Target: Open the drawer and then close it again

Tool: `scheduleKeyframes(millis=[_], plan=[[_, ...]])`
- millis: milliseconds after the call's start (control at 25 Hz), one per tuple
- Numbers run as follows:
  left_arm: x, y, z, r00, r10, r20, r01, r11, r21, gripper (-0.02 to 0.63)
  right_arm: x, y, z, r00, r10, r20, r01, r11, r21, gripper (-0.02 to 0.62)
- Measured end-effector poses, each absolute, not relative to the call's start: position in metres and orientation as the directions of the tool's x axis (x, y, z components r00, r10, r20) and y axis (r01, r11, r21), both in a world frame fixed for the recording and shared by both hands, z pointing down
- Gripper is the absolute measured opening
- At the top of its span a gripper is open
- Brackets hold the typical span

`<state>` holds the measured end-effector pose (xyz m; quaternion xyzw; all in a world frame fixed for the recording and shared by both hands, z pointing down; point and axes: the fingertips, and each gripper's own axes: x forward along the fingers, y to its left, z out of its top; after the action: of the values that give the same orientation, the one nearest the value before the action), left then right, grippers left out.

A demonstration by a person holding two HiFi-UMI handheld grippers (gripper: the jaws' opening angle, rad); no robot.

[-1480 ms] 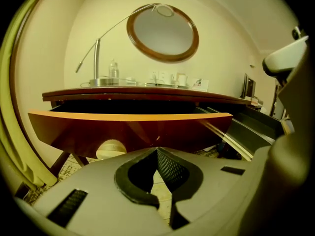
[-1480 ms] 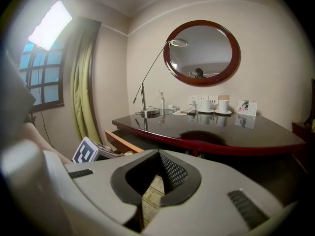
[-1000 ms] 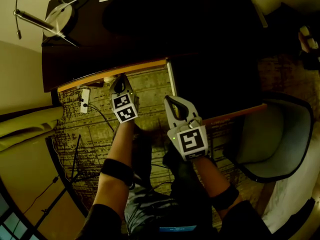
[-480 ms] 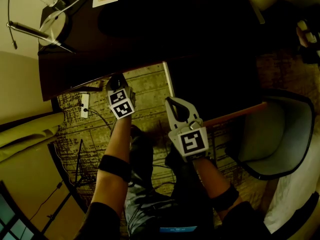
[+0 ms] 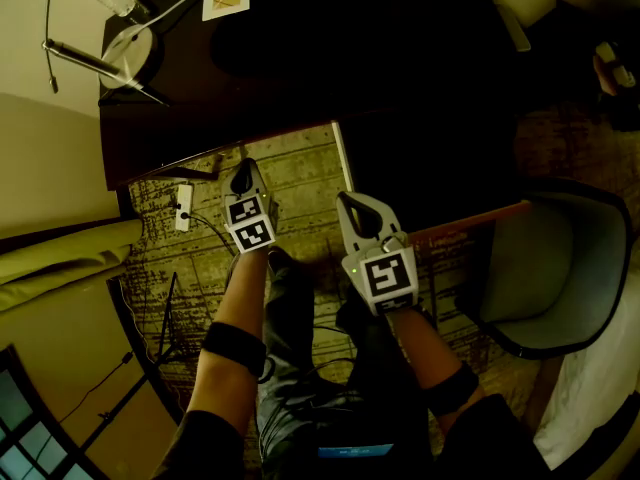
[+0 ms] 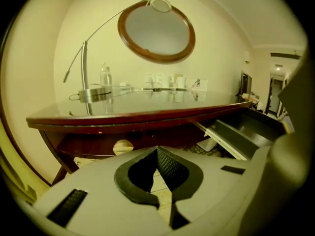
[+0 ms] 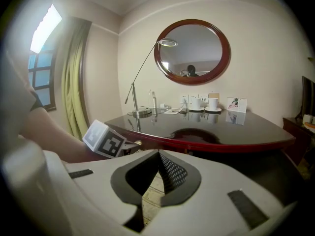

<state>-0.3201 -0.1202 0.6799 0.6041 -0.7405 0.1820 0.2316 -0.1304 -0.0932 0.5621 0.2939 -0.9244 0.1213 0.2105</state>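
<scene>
Drawer (image 5: 470, 225) open, slid out of desk (image 5: 200, 118) toward the person, front edge crosswise. Right gripper (image 5: 350, 204) clenched, empty, just beside the drawer's left side. Left gripper (image 5: 241, 174) clenched, empty, farther left.

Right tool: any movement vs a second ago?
No. The right tool sits where it was, its tip at the near left corner of the open drawer.

The left gripper (image 5: 243, 171) and right gripper (image 5: 350, 204) are pale grey with black-lined jaws; each bears a black-and-white marker cube (image 5: 250, 222); dark bands (image 5: 233, 346) circle both forearms.
</scene>
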Motion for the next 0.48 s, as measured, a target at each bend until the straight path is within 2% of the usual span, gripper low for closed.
scheduleKeyframes(millis=[280, 480], plan=[[-0.257, -0.046, 0.563, -0.101, -0.836, 0.540, -0.994, 0.111, -0.014, 0.002, -0.107, -0.066, 0.486, -0.766, -0.483, 0.424, -0.564, 0.822, -0.084, 0.000], [-0.217, 0.009, 0.479, -0.105, -0.851, 0.514, -0.994, 0.088, -0.057, 0.002, -0.079, -0.046, 0.424, -0.784, -0.478, 0.397, -0.541, 0.839, -0.059, 0.000]])
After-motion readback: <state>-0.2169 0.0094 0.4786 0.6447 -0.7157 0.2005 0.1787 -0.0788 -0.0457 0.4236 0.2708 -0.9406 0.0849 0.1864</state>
